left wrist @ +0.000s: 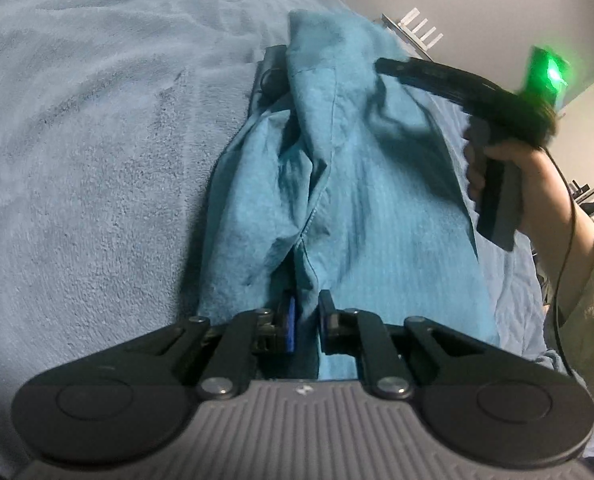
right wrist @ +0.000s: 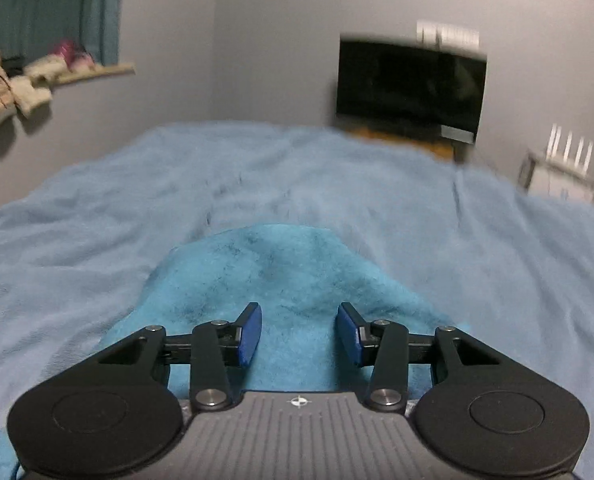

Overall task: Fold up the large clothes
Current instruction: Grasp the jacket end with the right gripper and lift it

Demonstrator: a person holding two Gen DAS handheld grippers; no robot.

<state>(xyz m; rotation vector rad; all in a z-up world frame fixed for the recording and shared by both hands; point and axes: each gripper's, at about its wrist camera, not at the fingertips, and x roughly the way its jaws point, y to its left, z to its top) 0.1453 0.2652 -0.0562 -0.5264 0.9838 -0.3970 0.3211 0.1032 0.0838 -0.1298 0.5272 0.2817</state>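
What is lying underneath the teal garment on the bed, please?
The teal garment rests on a light blue blanket. A dark object sticks out from under its far left edge; most of it is covered, so I cannot identify it.

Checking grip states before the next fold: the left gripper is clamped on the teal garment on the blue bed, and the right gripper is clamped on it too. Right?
Not quite. The right gripper is open, its pads apart above the teal garment, as the right wrist view shows. The left gripper is indeed clamped on it.
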